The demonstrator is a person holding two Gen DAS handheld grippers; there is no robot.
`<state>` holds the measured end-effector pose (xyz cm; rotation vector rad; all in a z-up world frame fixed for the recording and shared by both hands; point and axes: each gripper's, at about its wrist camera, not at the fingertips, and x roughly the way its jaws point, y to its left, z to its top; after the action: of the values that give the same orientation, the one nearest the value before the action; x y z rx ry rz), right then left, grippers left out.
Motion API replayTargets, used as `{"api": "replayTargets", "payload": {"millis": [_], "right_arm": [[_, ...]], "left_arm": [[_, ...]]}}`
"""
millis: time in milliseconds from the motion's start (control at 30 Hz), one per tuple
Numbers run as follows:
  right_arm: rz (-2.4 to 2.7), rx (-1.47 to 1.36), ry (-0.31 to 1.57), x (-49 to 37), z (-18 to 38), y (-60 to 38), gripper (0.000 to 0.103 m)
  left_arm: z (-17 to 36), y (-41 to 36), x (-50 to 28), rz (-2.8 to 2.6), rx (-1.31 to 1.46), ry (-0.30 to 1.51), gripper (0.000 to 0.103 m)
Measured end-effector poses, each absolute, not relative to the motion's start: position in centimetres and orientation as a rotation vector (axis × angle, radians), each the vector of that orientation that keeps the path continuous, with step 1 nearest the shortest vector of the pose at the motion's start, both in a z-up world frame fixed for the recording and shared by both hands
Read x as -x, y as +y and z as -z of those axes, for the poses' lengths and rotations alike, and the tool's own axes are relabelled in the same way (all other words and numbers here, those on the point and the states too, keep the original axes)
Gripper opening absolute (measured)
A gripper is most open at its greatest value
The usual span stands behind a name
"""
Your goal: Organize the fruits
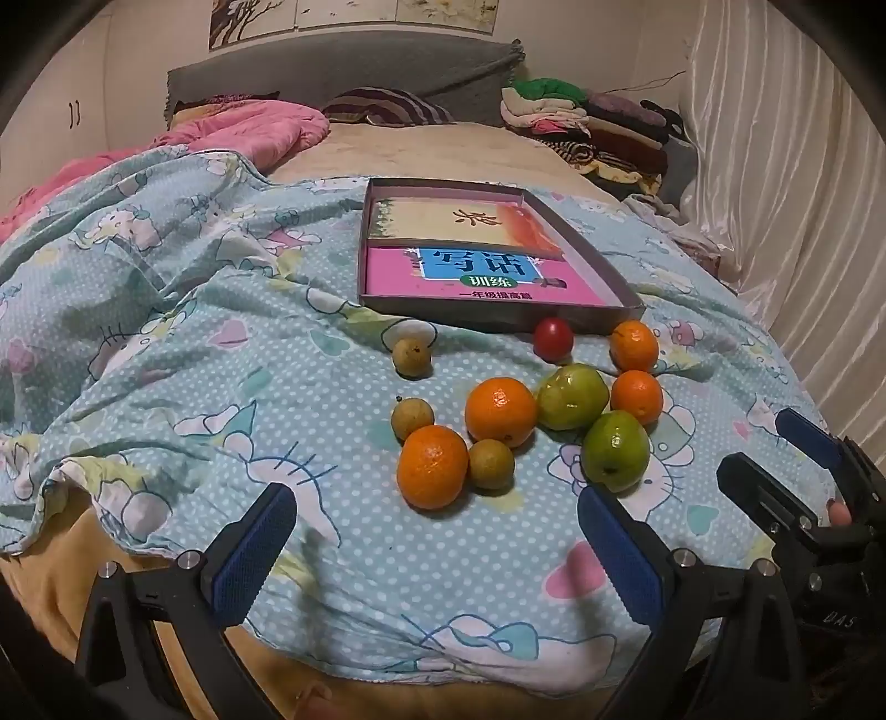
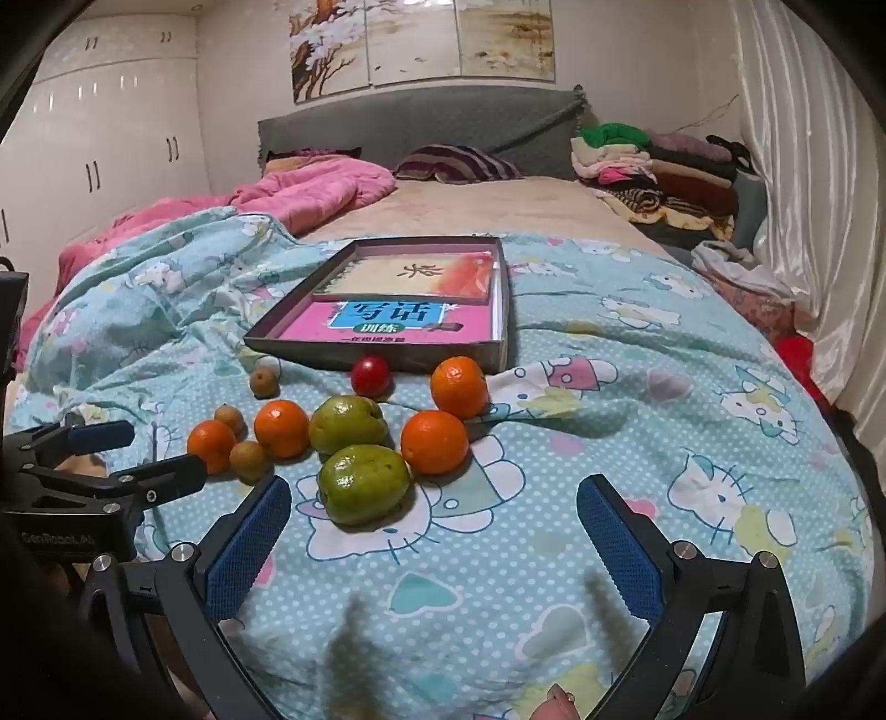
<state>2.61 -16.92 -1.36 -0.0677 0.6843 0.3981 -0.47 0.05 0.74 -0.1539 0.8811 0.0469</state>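
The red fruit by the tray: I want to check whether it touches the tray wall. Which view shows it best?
The right wrist view: the red fruit sits nearer the picture's middle, its outline overlapping the tray wall, though actual contact is unclear. The left wrist view shows it smaller, likewise overlapping the wall.

Lower book in shallow box: top half hidden under upper book. Smallest print on pink cover too small to read. Wall painting cut by top edge. Folded clothes pile too jumbled to tell apart. Left hand-held gripper body cut by left edge in right wrist view.
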Motion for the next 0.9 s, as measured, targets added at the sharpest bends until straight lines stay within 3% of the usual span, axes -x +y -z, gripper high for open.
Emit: {"api": "replayTargets", "payload": {"millis": [900], "right_arm": [[-0.401,0.077,0.685,-2.52,1.39,-16.76,0.103]], "left_arm": [[-0.86,0.15,0.51,-0.049,0.151,0.874,0.102]]}}
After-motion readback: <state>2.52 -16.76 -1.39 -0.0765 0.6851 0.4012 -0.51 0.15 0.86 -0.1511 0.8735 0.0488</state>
